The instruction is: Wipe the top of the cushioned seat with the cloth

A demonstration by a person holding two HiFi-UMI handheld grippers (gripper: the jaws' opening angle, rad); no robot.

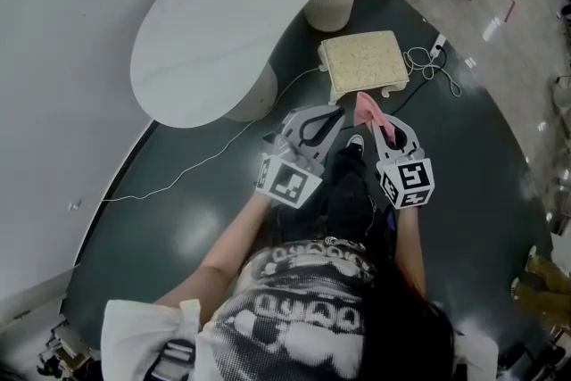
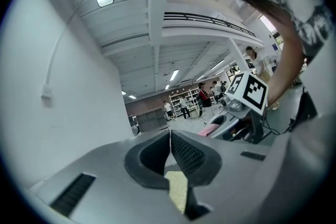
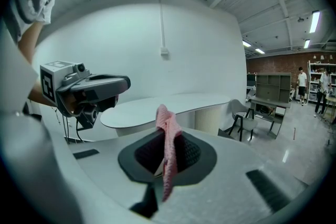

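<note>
- Cushioned seat (image 1: 364, 60): a pale, speckled square pad on the dark floor (image 1: 464, 192), top face up. Its underside and supports are too small and shadowed to make out.
- Cloth (image 3: 168, 136): pink, pinched between the jaws of the right hand-held gripper (image 3: 167, 140), which are closed on its middle. One end sticks up above the jaws and the other hangs below. In the head view it lies just at the seat's near edge, and whether it touches the pad cannot be told.
- Left hand-held gripper (image 2: 170, 139): the jaws are pressed together with nothing between them. It sits on the near side of the seat, to the left of the cloth. Through the gap under its jaws only a sliver of pale yellow shows, matching the seat.
- Table (image 1: 232, 22): white and curved, to the left of and beyond the seat. Its round pedestal stands just behind the seat's far edge, partly covered by the tabletop.
- Cable (image 1: 205, 161): thin and white, running from the seat's left side across the floor. A tangle of cord lies on the seat's right.
- The person's arms and torso fill the lower head view and hide the floor nearest the body.
</note>
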